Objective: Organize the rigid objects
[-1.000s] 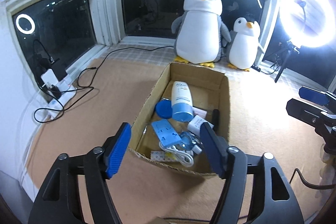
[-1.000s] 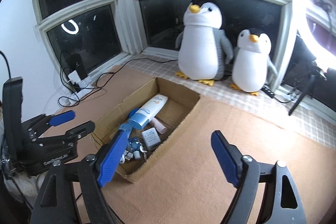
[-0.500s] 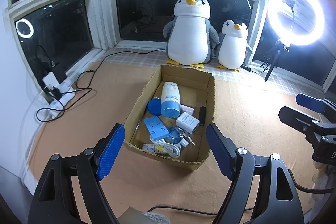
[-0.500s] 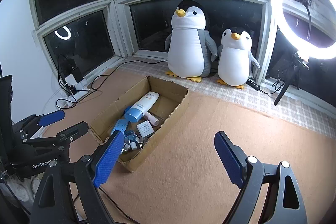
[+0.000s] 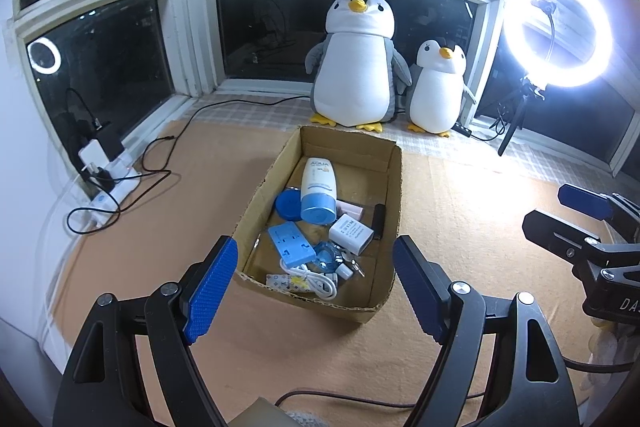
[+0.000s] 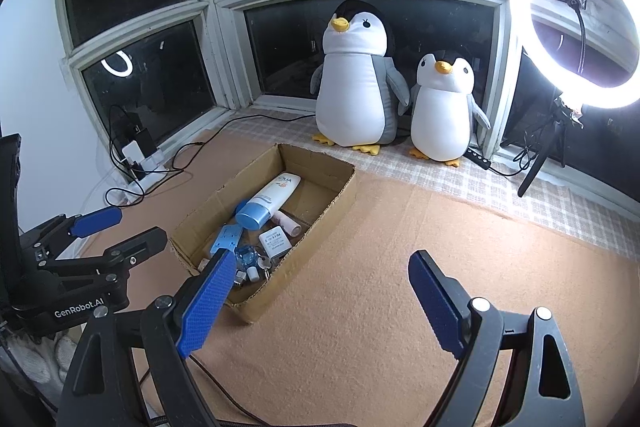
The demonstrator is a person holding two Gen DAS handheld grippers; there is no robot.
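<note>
Fuzzy tan carpet (image 5: 460, 195) holds the corrugated cardboard box (image 5: 394, 195) in front of two plush penguins (image 5: 356, 59), and inside it lie a smooth white AQUA tube (image 5: 318, 183), a blue adapter (image 5: 290, 245) and a coiled white cable (image 5: 316, 279), while the left gripper (image 5: 316, 287) and right gripper (image 6: 320, 301) both hang spread wide, holding nothing.

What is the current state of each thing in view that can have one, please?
left gripper: open, holding nothing.
right gripper: open, holding nothing.
cardboard box: open-topped, holding the items.
white tube: lying flat in the box, blue cap on.
ring light: switched on.
power strip: plugs and cables inserted.
two penguin plushies: standing upright by the window.
</note>
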